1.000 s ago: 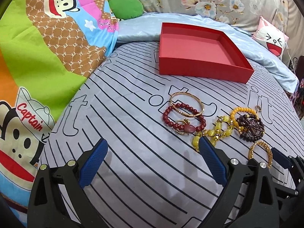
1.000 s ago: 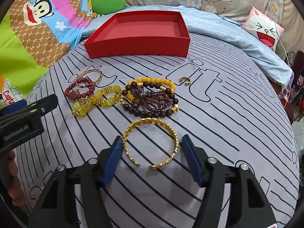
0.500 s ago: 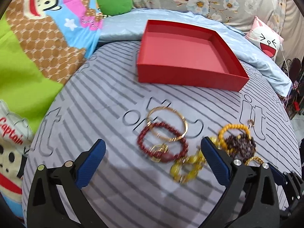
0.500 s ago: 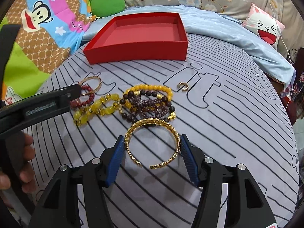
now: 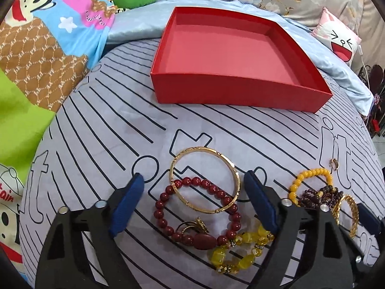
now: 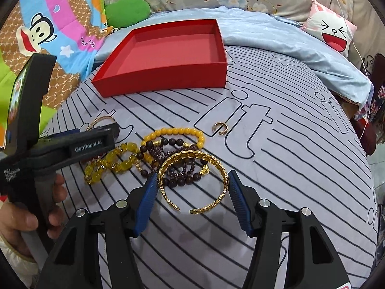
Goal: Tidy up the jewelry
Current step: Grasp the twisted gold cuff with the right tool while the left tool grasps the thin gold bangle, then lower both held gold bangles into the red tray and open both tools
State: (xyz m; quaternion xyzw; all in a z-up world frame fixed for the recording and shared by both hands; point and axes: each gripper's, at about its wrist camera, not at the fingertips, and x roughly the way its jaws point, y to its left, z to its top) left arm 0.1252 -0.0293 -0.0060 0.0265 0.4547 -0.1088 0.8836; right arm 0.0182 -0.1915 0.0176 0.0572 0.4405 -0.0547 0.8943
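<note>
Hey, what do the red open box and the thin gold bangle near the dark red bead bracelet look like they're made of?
Red open box: probably cardboard with a matte paper finish; thin flat walls, crisp folded corners, no shine. Thin gold bangle: looks like polished gold-coloured metal; a rigid ring with bright glints. Solid gold or plating cannot be told.

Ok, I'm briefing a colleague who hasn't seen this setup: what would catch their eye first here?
Probably the empty red box at the far side of the striped sheet, and the tangle of bracelets nearer the grippers. The right gripper grips an open gold cuff by both sides, while the left gripper straddles a plain gold bangle overlapping a dark red bead bracelet, its jaws closing.
</note>
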